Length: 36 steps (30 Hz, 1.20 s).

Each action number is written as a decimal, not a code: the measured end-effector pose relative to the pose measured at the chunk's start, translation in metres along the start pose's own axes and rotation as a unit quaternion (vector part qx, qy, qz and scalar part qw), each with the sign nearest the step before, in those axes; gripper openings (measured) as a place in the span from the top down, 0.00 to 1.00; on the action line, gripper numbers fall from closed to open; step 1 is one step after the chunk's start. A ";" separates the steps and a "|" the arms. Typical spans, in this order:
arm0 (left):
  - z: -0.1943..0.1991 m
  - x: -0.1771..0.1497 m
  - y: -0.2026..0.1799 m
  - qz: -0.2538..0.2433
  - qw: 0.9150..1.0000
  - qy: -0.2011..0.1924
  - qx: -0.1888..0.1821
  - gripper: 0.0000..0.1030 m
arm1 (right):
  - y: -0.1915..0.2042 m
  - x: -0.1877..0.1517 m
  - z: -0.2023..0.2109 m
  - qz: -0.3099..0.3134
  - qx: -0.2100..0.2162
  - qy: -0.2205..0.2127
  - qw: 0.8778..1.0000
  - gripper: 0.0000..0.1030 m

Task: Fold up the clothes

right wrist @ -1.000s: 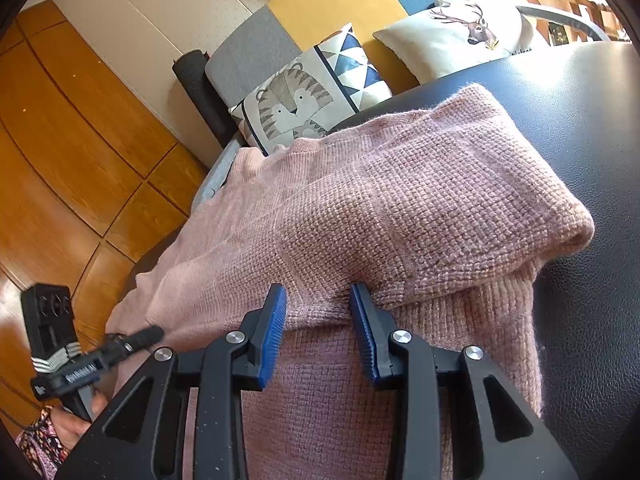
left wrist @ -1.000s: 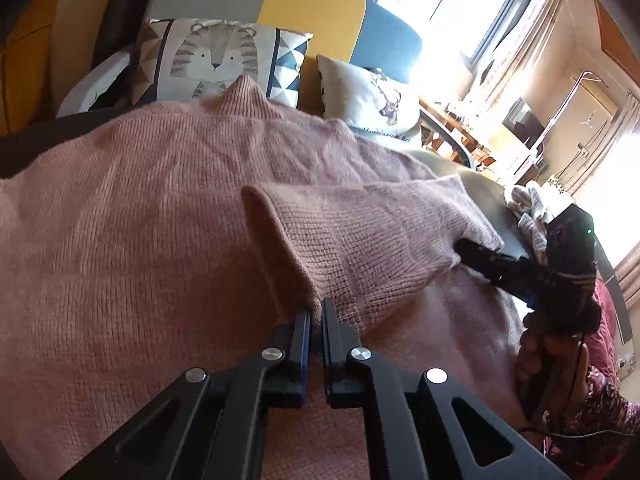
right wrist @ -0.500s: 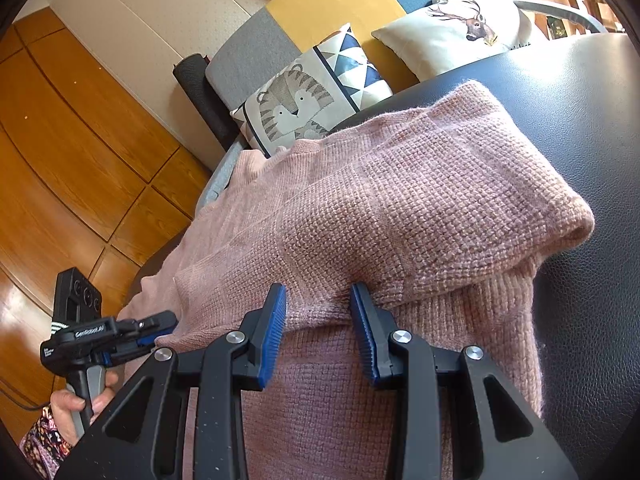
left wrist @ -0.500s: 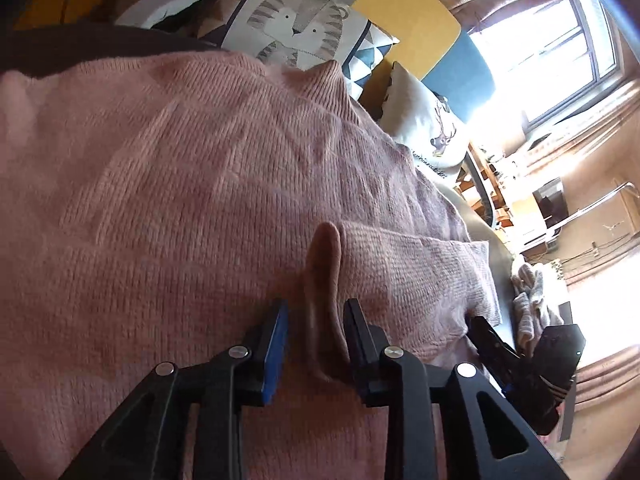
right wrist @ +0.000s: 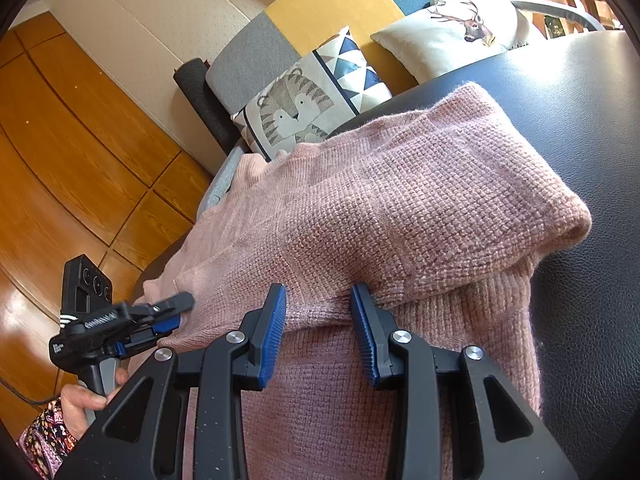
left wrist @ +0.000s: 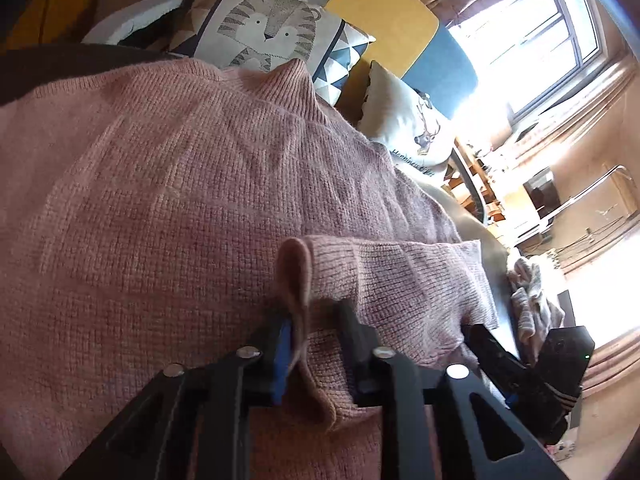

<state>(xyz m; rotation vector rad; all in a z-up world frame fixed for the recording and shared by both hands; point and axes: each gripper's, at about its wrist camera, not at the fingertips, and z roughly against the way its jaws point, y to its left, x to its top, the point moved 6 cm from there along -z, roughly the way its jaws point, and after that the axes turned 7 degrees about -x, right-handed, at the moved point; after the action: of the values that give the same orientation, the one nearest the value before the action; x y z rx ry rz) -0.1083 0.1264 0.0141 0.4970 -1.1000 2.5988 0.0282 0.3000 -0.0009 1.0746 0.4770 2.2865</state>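
A pink knit sweater lies spread on a black leather surface, with one sleeve folded across its body. My left gripper is open, and the sleeve's cuff edge stands loosely between its fingers. My right gripper is open, with its tips at the folded sleeve's lower edge. The right gripper also shows in the left wrist view. The left gripper also shows in the right wrist view.
A tiger cushion and a deer cushion lean on a grey, yellow and blue backrest. More clothes lie at the far right. A wooden wall is on the left.
My left gripper opened and let go of the sleeve cuff, which now rests on the sweater body. My right gripper stayed open in the same place.
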 end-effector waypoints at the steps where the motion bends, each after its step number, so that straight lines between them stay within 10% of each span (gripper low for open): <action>1: 0.002 0.003 -0.002 0.007 1.000 -0.001 -0.012 0.96 | -0.002 0.002 0.006 -0.007 0.003 -0.011 1.000 0.65; 6: 0.041 0.041 -0.013 0.019 0.996 -0.062 -0.061 0.95 | -0.014 0.002 0.037 -0.020 0.020 -0.014 1.000 0.65; 12: 0.054 0.074 -0.020 -0.021 0.996 -0.074 -0.037 0.95 | -0.037 -0.002 0.049 -0.019 -0.017 0.003 1.000 0.65; 21: 0.046 0.051 0.035 0.037 0.997 -0.065 -0.017 0.95 | -0.038 0.025 0.031 0.062 -0.100 0.007 0.993 0.81; 28: 0.021 0.031 0.064 0.035 0.998 -0.044 0.030 0.95 | -0.073 0.038 0.020 0.013 -0.162 0.007 0.987 0.92; 36: 0.023 0.024 0.062 -0.006 0.996 -0.085 0.030 0.93 | -0.080 0.036 0.027 -0.006 -0.123 0.032 0.992 0.93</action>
<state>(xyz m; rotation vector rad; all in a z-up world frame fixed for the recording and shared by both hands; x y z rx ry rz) -0.1484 0.0709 -0.0007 0.7484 -1.0685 2.6243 0.0579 0.3870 -0.0060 0.8766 0.2185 2.3025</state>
